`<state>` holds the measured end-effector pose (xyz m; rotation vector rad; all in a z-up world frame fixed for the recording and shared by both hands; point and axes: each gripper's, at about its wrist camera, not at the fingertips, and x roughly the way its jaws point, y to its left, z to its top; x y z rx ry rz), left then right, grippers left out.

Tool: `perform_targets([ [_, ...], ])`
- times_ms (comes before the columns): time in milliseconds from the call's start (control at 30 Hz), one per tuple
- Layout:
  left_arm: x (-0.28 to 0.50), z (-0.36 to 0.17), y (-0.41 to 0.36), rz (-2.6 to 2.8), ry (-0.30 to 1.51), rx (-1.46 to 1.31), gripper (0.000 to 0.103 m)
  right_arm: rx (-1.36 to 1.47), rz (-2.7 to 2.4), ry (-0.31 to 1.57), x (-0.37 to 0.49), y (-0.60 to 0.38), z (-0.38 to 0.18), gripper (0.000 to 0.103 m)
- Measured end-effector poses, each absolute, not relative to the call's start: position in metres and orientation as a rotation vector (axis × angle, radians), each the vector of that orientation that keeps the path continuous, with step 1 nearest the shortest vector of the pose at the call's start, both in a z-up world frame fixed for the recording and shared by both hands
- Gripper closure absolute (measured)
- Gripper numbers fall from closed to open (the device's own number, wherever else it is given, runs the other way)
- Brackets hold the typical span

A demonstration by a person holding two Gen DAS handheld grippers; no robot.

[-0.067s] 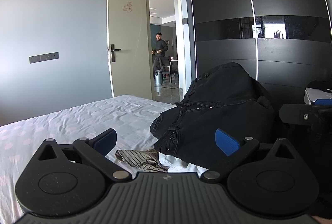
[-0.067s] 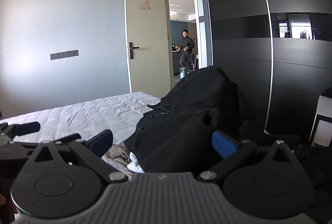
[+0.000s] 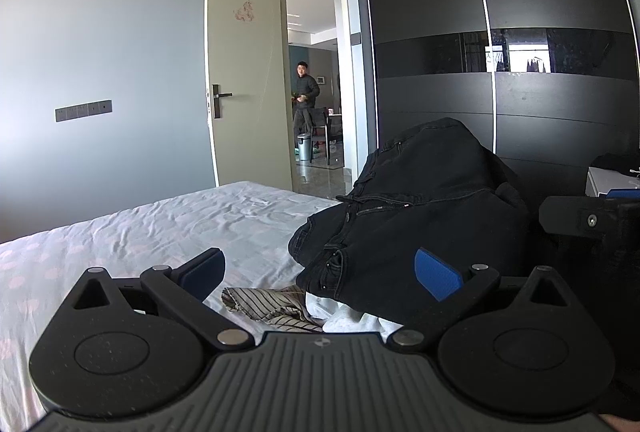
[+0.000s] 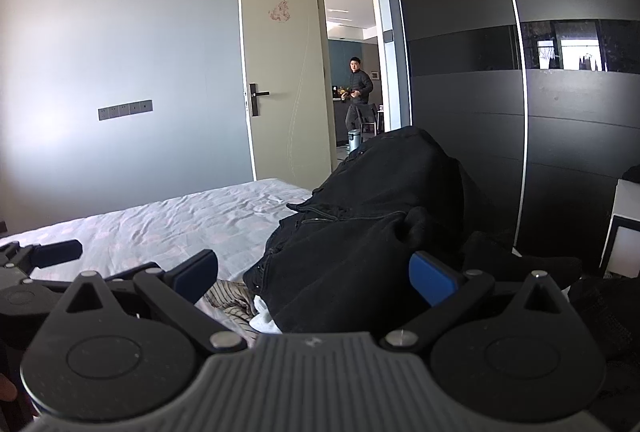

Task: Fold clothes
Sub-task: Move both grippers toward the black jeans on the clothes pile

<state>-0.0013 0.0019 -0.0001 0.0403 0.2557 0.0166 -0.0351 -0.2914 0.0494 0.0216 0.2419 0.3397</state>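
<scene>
Denim, judging by the heaped black jeans (image 3: 420,208) just ahead of both spread, empty jaws, looks heavy, limp and unslippery, best gripped at the stiffer waistband (image 3: 380,200).

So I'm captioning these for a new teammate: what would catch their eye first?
The heap of black jeans piled on the bed, just ahead of the open left hand-held gripper and the open right hand-held gripper. Then the man standing beyond the open door.
</scene>
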Motion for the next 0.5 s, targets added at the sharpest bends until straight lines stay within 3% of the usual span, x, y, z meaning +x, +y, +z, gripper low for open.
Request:
perform_targets([
  [500, 0.003, -0.006, 0.001, -0.007, 0.316, 0.055, 0.000, 0.012, 0.417, 0.352, -0.018, -0.286, 0.036, 0.000],
])
